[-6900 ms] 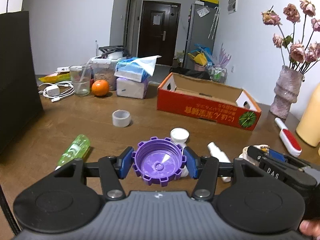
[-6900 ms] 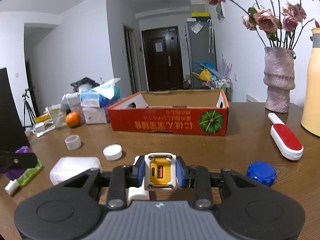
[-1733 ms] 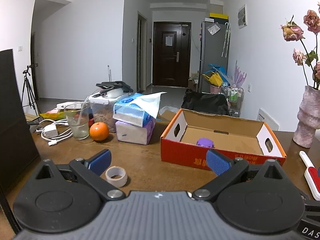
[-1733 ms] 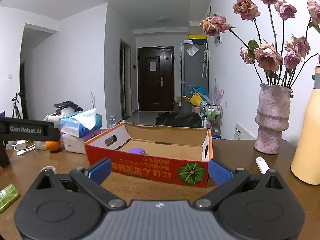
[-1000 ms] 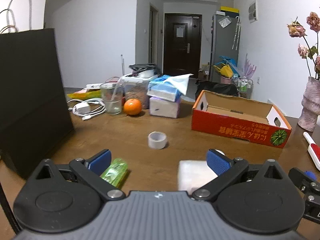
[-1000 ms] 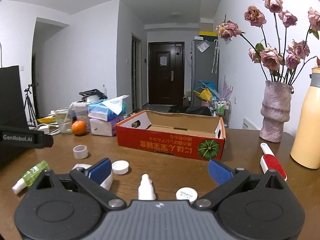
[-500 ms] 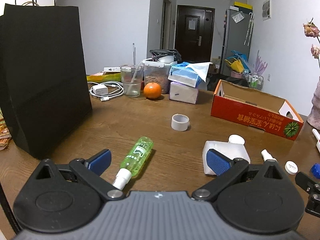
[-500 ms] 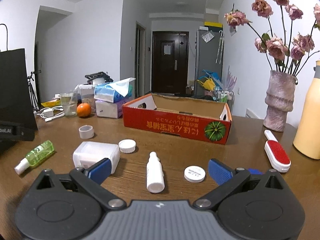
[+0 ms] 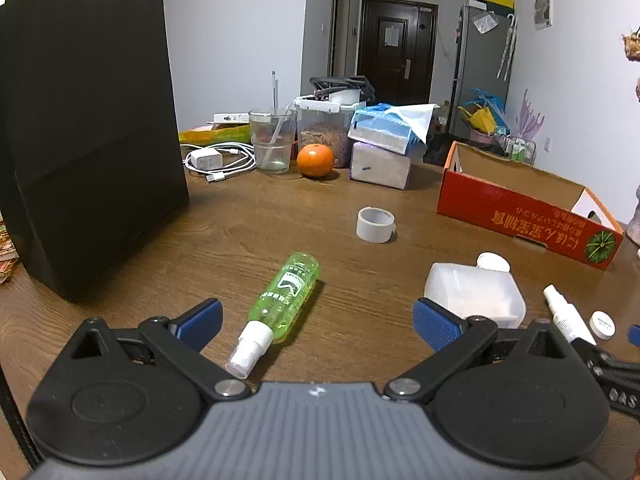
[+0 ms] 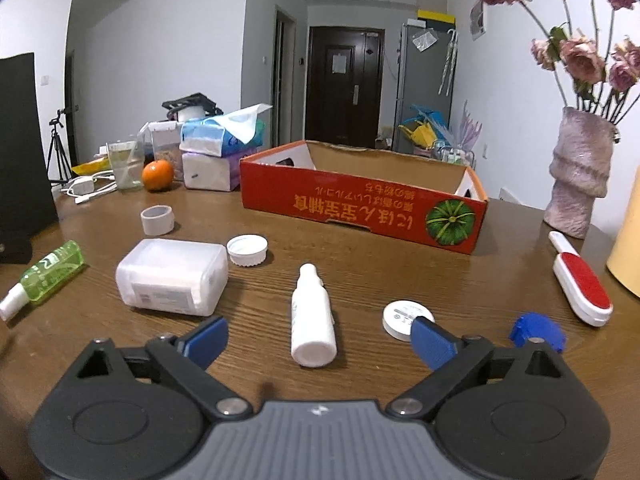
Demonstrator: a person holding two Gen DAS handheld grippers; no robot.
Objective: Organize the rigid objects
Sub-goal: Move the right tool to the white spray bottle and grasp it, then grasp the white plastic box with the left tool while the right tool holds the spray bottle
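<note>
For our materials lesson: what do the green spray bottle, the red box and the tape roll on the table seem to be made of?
Green spray bottle: clear tinted plastic, glossy; the table shows through it.
Red box: cardboard; printed red outside, plain brown inside, with cut handle holes.
Tape roll: probably paper or plastic tape, matte grey-white; the look leaves it open.

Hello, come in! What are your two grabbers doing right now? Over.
Left gripper open over green spray bottle. Right gripper open, jaws just closing around white bottle, pads not touching. Nothing in the way.
</note>
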